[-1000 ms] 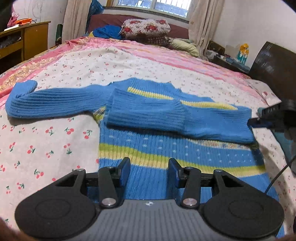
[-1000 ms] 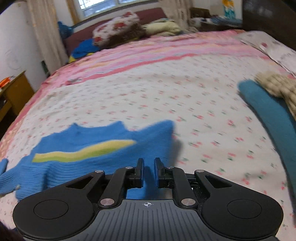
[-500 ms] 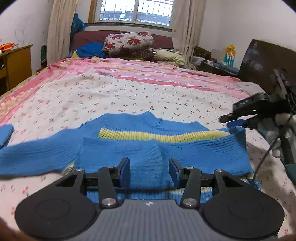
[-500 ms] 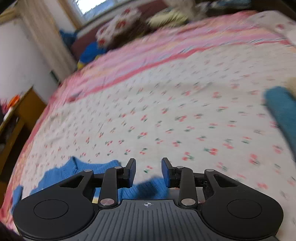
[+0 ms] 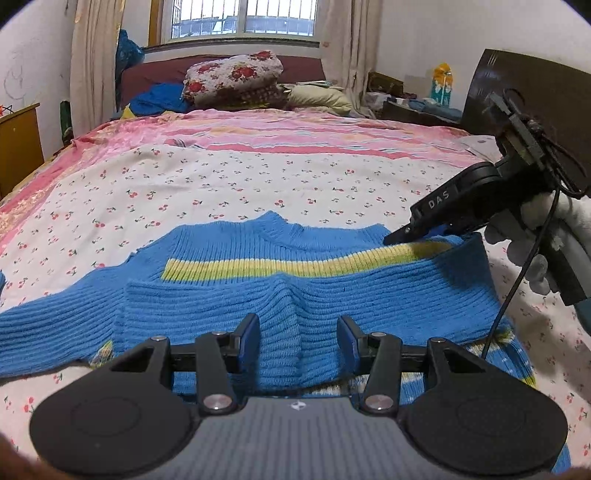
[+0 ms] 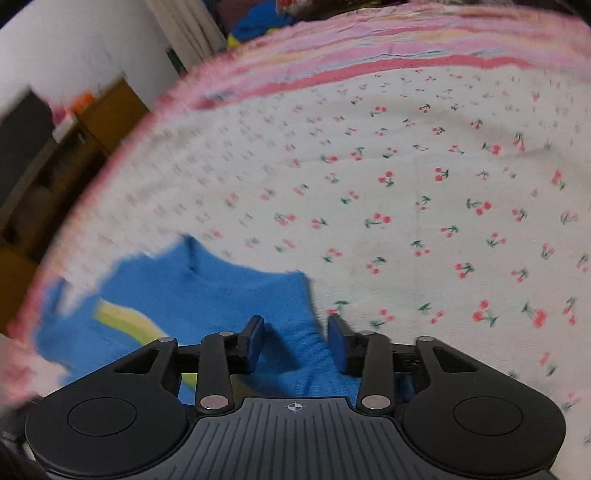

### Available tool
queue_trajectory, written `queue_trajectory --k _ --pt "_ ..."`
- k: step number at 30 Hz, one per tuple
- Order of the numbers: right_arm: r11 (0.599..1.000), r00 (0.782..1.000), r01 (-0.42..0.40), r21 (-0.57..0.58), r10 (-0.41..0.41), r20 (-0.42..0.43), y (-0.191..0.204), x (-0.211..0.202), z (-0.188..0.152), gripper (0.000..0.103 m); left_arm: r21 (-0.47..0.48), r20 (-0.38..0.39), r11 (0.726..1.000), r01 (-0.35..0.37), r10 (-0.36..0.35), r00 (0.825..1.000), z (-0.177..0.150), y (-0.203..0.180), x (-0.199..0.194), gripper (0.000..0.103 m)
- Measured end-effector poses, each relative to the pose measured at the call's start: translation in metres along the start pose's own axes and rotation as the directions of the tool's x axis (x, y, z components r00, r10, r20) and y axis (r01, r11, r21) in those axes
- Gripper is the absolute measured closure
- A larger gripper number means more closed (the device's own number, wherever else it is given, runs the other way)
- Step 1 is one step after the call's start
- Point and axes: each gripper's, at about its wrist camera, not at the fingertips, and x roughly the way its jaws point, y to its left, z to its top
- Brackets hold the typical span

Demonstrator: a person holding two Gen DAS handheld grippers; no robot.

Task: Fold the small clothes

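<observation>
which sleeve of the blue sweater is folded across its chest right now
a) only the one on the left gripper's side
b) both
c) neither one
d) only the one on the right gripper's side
d: in the left wrist view one sleeve lies across the blue sweater, bent from the shoulder under the right gripper, while the other sleeve runs out flat to the left.

Sweater [image 5: 295, 280] flat on bed [image 5: 295, 177]; pillows [image 5: 236, 79] behind.

The left wrist camera sat low and close over the blue ribbed knit sweater with a yellow stripe [image 5: 295, 291], facing along the cherry-print bedsheet [image 5: 236, 184] toward the far barred window [image 5: 243, 18]. The right wrist camera looked steeply down from the sweater's right edge [image 6: 229, 295], tilted and blurred. Both views shared the sweater's collar area and the sheet beyond it.
</observation>
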Motion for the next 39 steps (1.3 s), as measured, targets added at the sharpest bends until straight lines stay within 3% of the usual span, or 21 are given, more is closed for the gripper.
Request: queue_trajectory --k 2,7,12,19,23,26,30,33,39 --pt "1.0 1.0 0.011 -0.012 -0.011 0.018 0.006 -0.004 0.002 0.092 0.005 0.008 1.0 -0.002 0.002 1.0 0.004 0.0 0.002 0.051" --pt "0.999 0.984 0.033 0.028 -0.037 0.172 0.009 -0.022 0.024 0.094 0.029 0.06 0.999 -0.032 0.03 0.998 0.017 -0.003 0.014 0.05" --pt "0.993 0.985 0.115 0.017 -0.116 0.124 0.014 -0.003 0.02 0.087 0.072 0.007 0.991 -0.111 0.111 0.994 0.019 -0.004 0.044 0.045" --pt "0.983 0.955 0.072 0.17 -0.118 0.273 -0.014 -0.065 -0.013 0.087 0.085 0.001 0.989 -0.122 0.123 0.992 0.009 0.0 0.034 0.045" --pt "0.99 0.968 0.065 0.129 -0.093 0.232 -0.008 -0.079 -0.058 0.087 0.067 -0.008 0.985 -0.159 0.16 0.987 0.005 0.008 0.03 0.044" --pt "0.977 0.97 0.191 0.095 -0.202 0.135 -0.011 -0.061 -0.078 0.087 0.046 -0.019 0.98 -0.194 0.195 0.981 0.002 0.014 0.024 0.042" --pt "0.972 0.954 0.206 0.114 -0.226 0.195 -0.006 -0.075 -0.075 0.085 0.047 0.001 0.968 -0.245 0.245 0.969 -0.001 0.02 0.01 0.042" --pt "0.985 0.951 0.169 0.039 -0.173 0.254 0.018 -0.089 -0.077 0.085 0.006 0.006 0.968 -0.253 0.253 0.968 -0.005 0.031 -0.002 0.042" --pt "0.974 0.978 0.083 -0.21 -0.039 0.207 0.091 -0.056 -0.093 0.085 -0.082 0.012 0.952 -0.294 0.296 0.955 -0.019 0.053 -0.026 0.042"
